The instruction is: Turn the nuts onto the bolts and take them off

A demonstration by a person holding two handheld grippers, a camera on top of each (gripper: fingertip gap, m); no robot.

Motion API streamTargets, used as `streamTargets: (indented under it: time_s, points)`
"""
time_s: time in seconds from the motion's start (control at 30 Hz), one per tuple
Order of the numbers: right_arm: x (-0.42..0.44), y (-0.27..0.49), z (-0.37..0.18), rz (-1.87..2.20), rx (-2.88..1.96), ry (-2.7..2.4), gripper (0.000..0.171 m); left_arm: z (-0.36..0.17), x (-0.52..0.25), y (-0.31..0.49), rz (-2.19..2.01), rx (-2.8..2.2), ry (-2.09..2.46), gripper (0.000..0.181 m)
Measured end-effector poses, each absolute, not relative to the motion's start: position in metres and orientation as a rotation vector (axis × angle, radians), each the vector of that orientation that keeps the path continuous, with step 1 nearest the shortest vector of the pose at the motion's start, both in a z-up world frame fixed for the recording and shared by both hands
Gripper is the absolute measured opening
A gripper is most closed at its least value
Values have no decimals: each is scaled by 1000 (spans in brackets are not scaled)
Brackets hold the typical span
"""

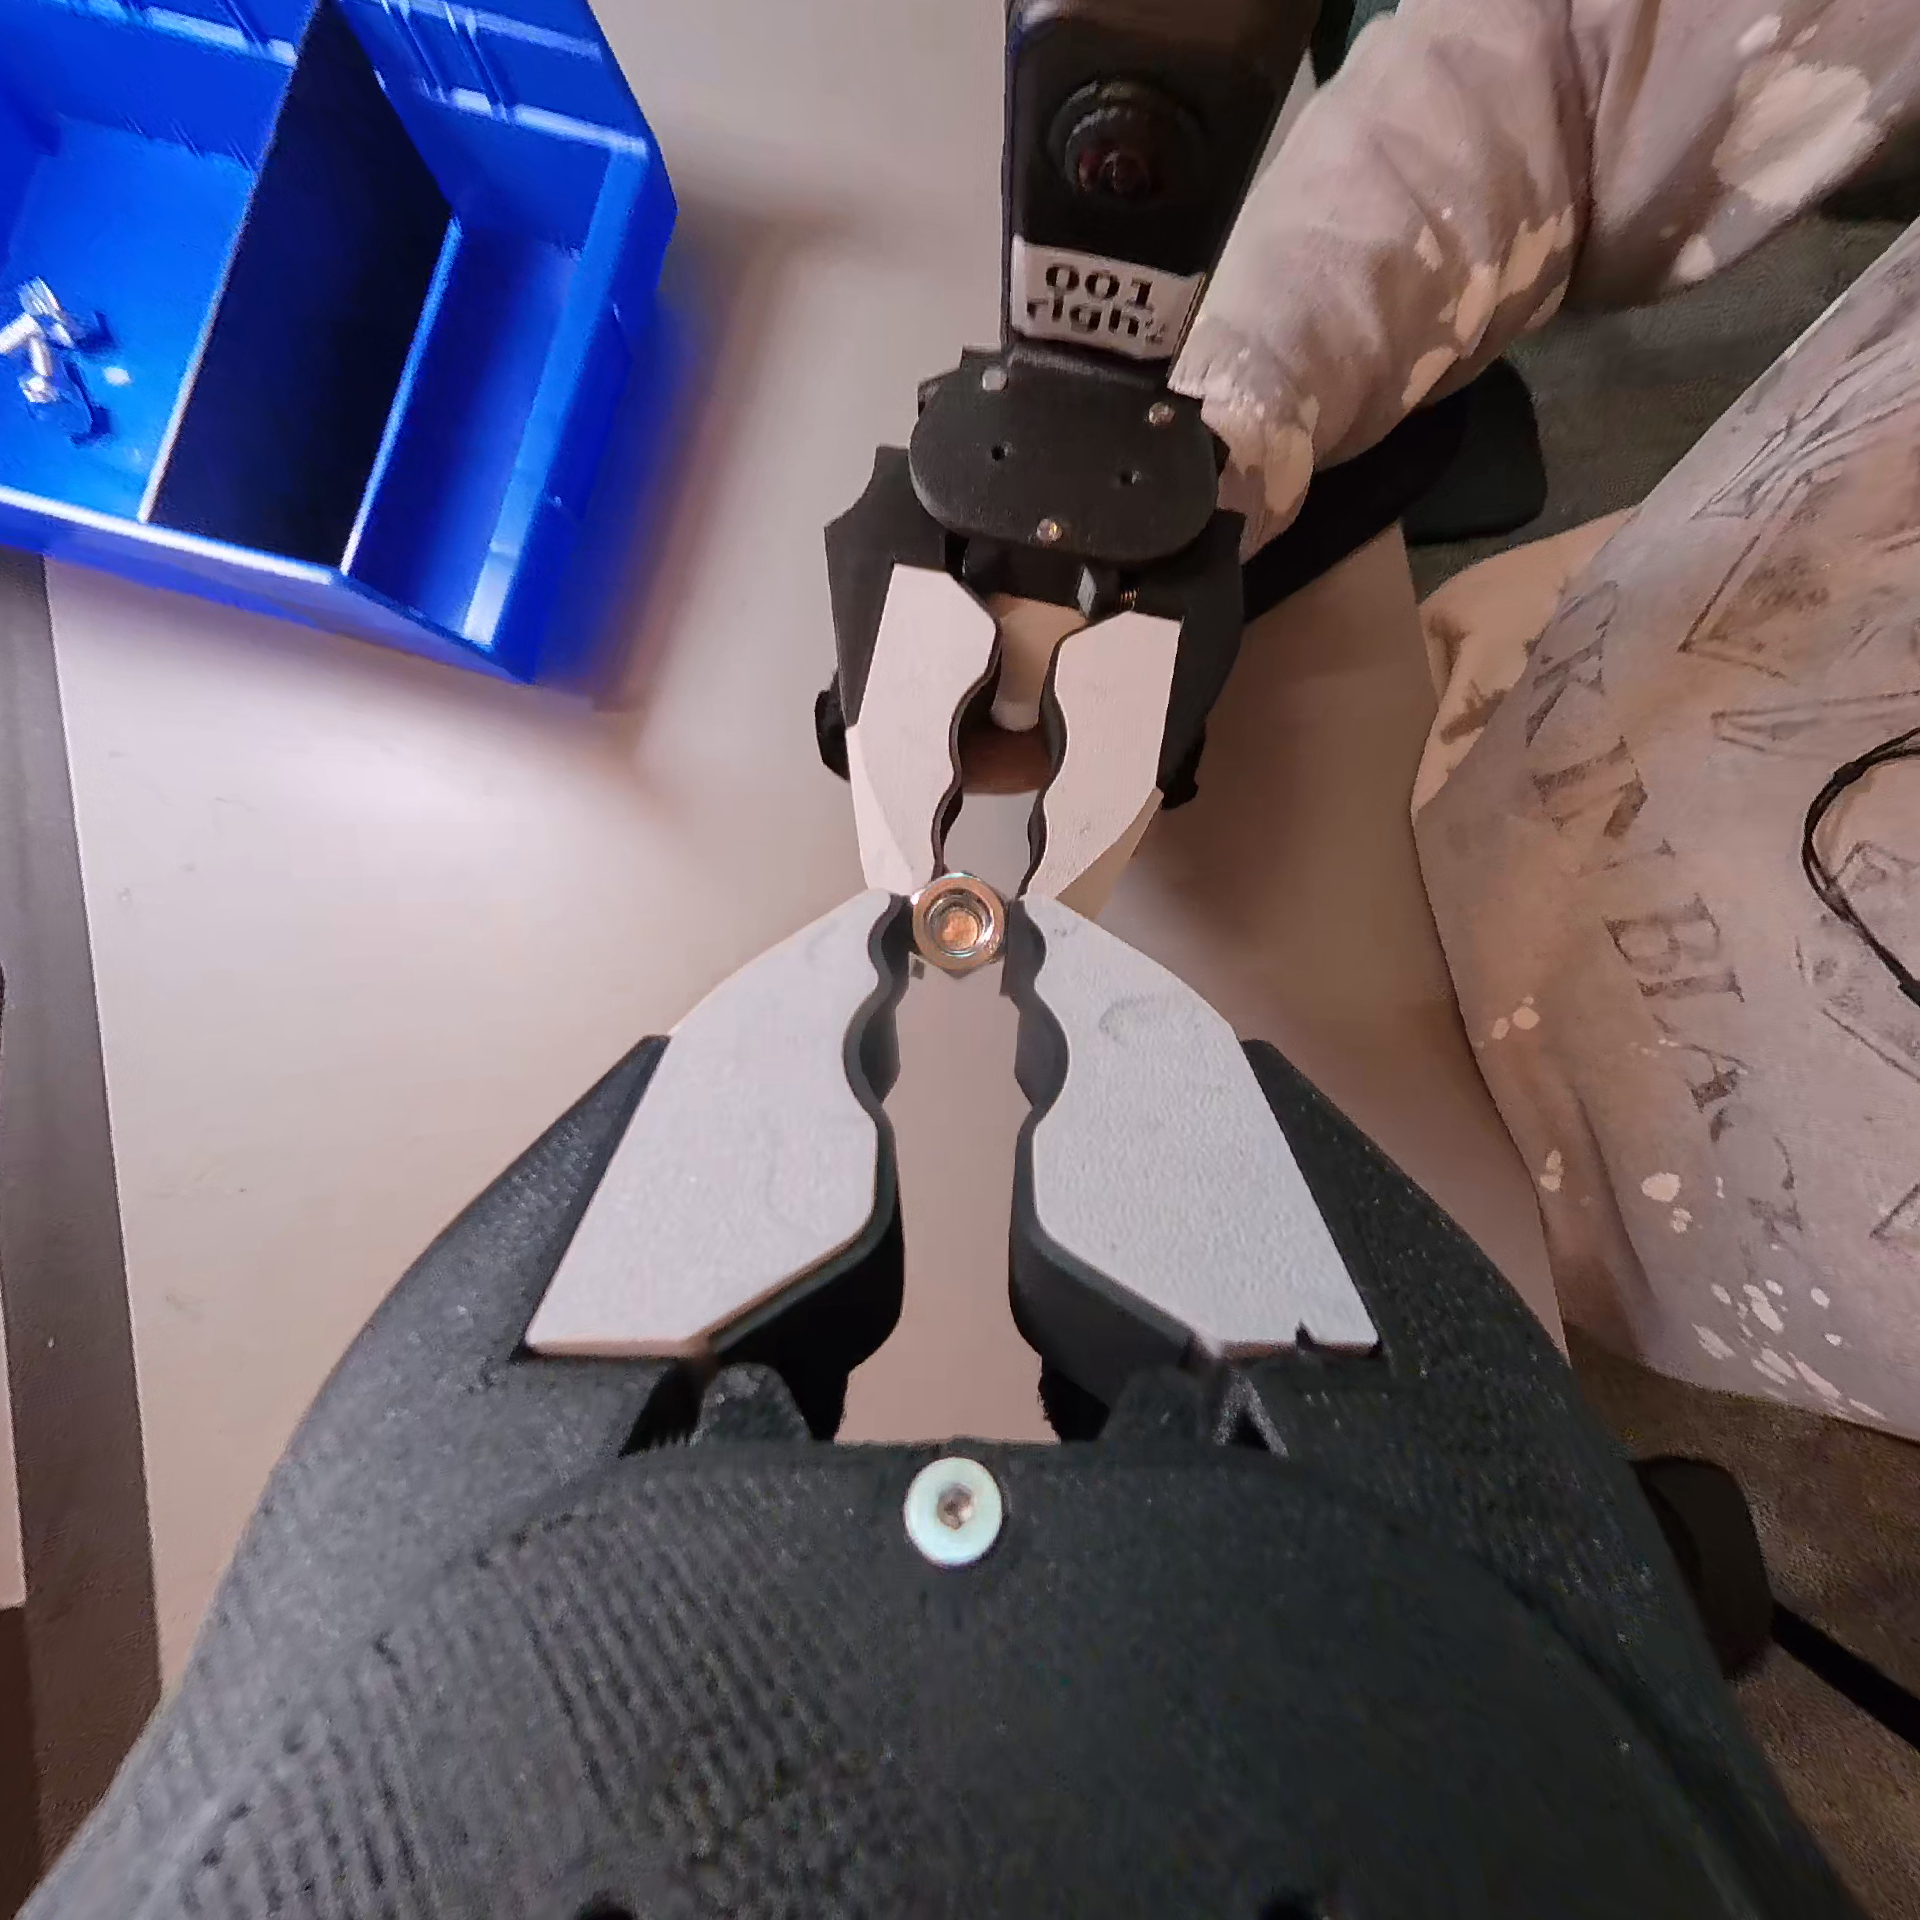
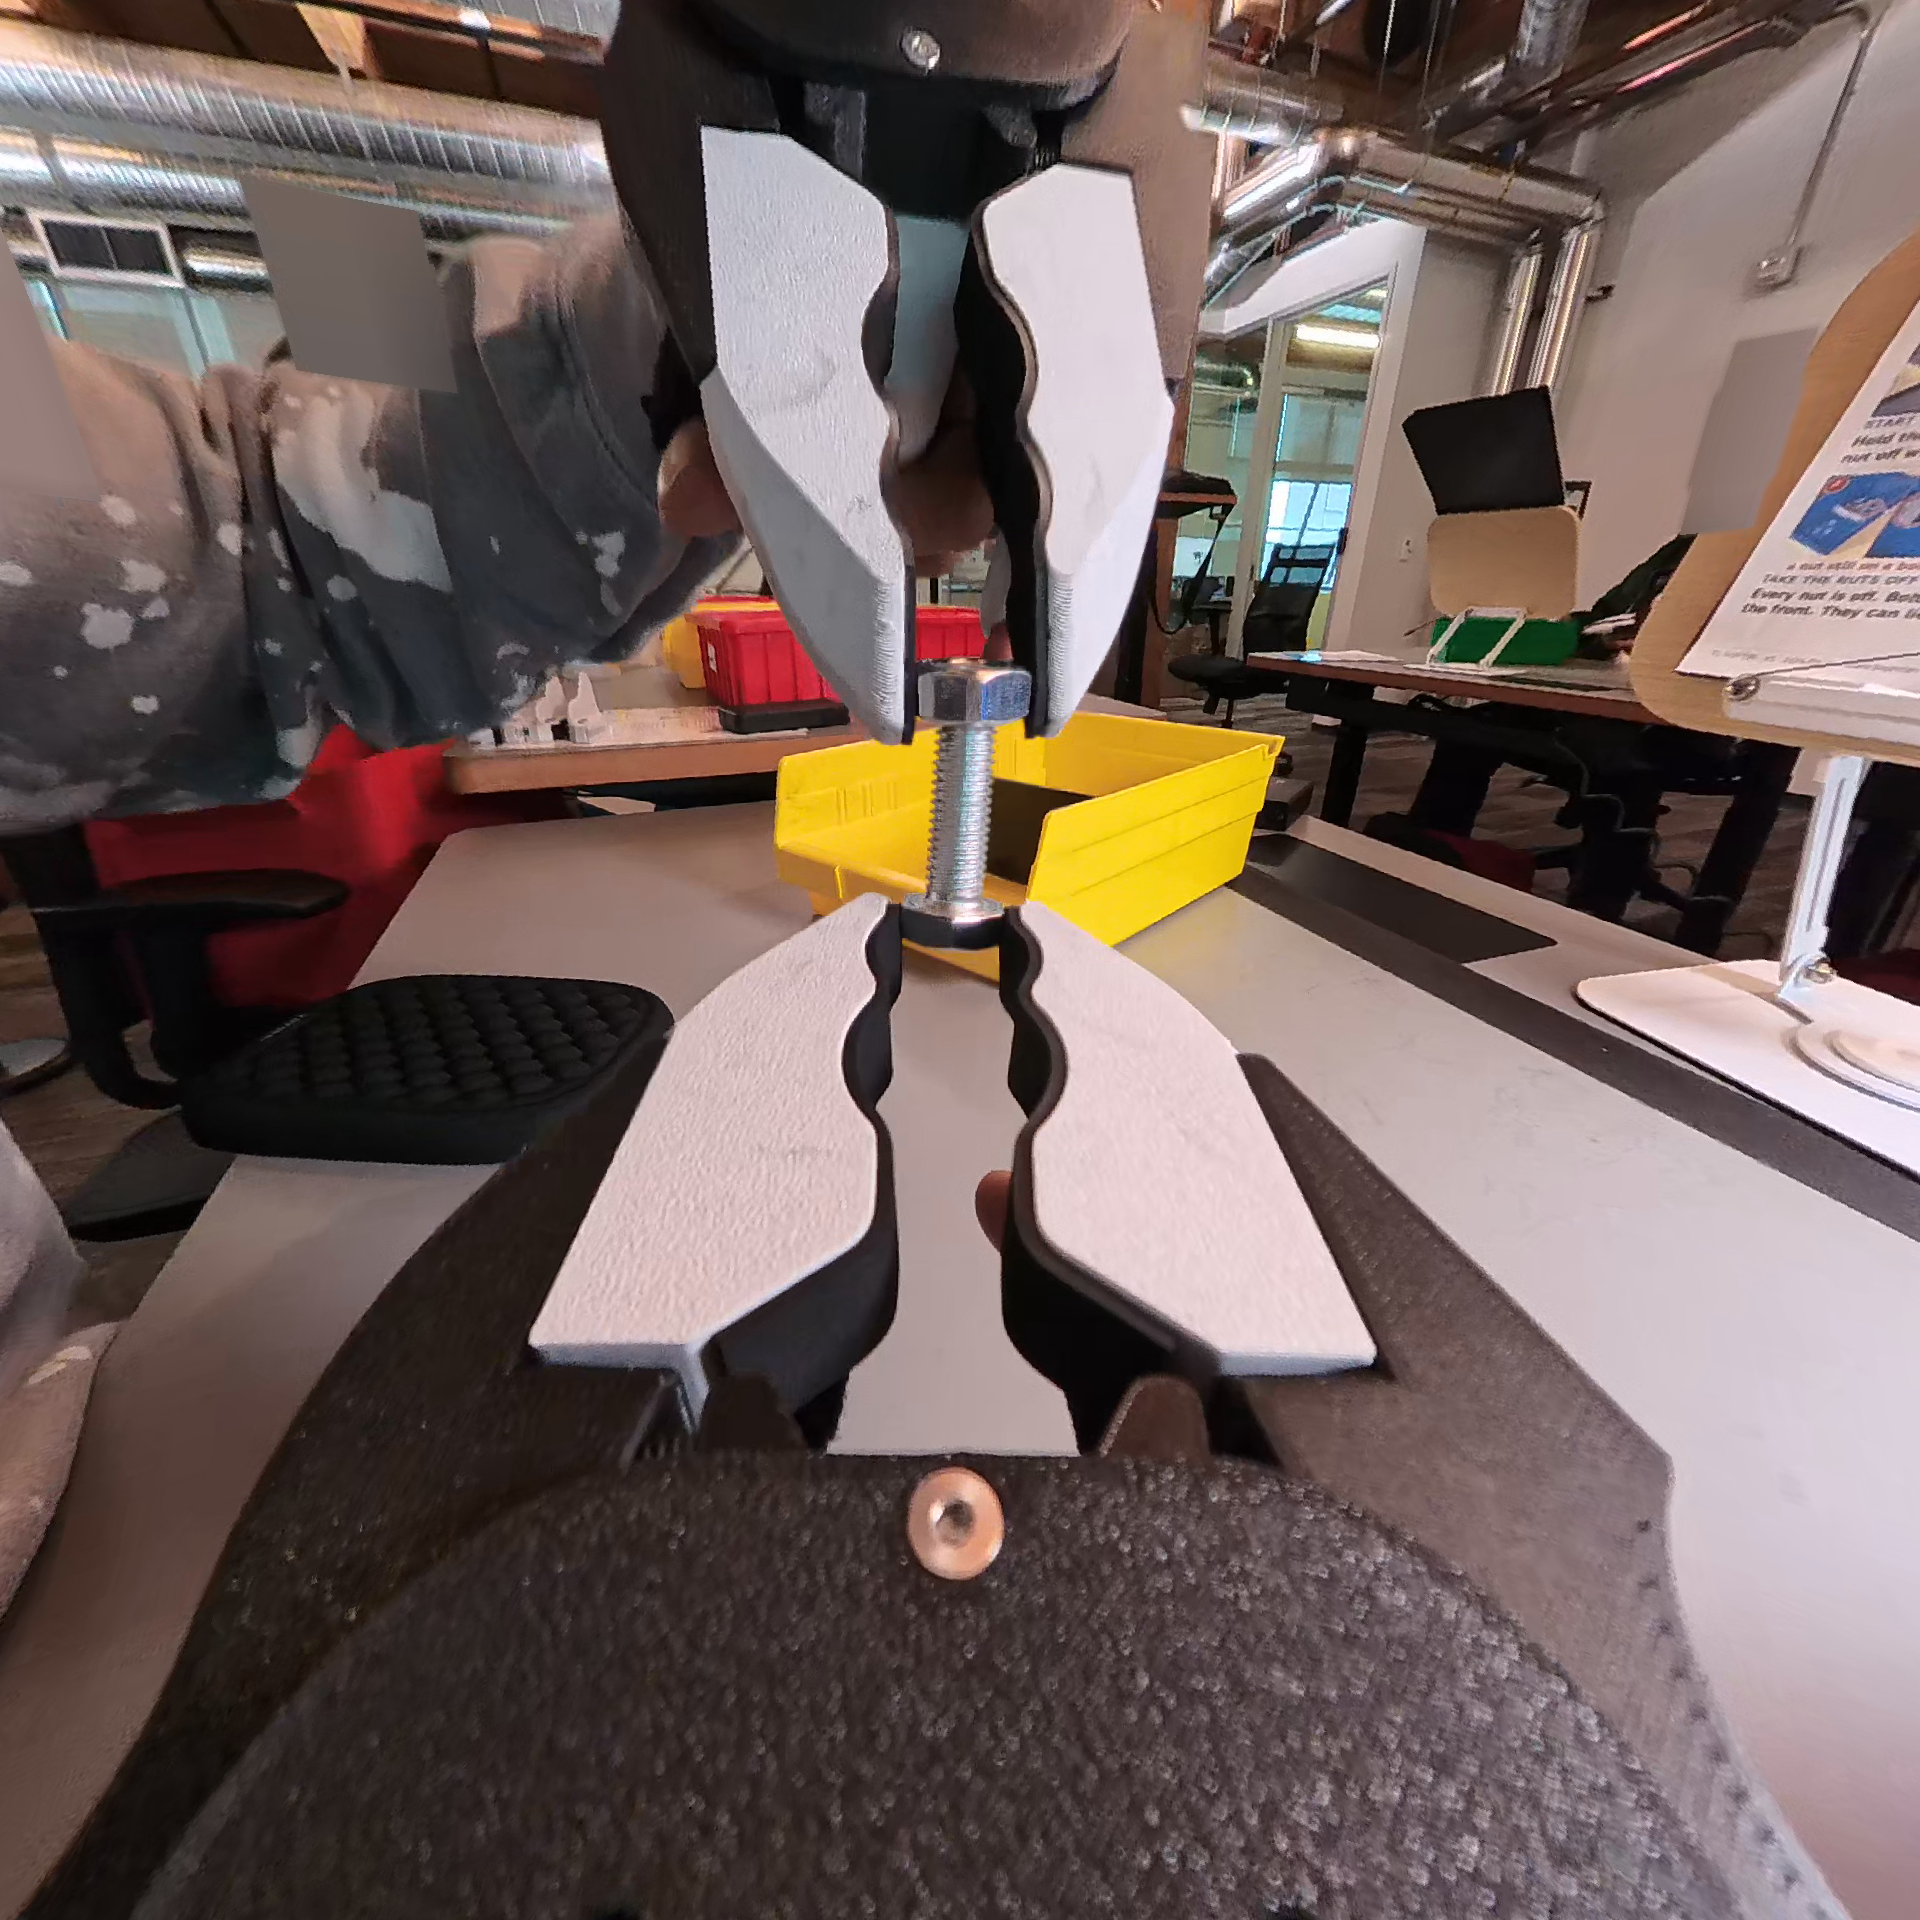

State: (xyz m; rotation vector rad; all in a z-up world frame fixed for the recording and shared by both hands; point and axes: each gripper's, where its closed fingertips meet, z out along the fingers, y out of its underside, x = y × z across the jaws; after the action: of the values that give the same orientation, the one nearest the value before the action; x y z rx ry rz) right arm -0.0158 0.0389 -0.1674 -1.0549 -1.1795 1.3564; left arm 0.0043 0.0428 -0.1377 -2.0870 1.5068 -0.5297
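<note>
Standing upright, bolt (image 2: 961, 821) spans right hand-held gripper (image 2: 951, 925) and left hand-held gripper (image 2: 971, 701).

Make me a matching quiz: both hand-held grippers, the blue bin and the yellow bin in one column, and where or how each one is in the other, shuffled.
1. left hand-held gripper
2. right hand-held gripper
3. blue bin
4. yellow bin

A. on the table behind the bolt
B. shut on the bolt's lower end
C. holds loose silver hardware
D. shut on the bolt's upper end

Pairs: 1-D, 2-B, 3-C, 4-A
</note>
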Motion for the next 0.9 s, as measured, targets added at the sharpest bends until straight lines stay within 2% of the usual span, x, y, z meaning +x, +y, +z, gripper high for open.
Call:
streamTargets:
  time_s: [0.5, 0.9]
  points:
    - [-11, 35, -158, 1381, -988, -1156, 18, -129, 9, 38, -612, -1975, 1426, 18]
    - [-13, 38, -161, 1367, -1012, -1159, 18, -123, 4, 41, -649, -1918, 1332, 26]
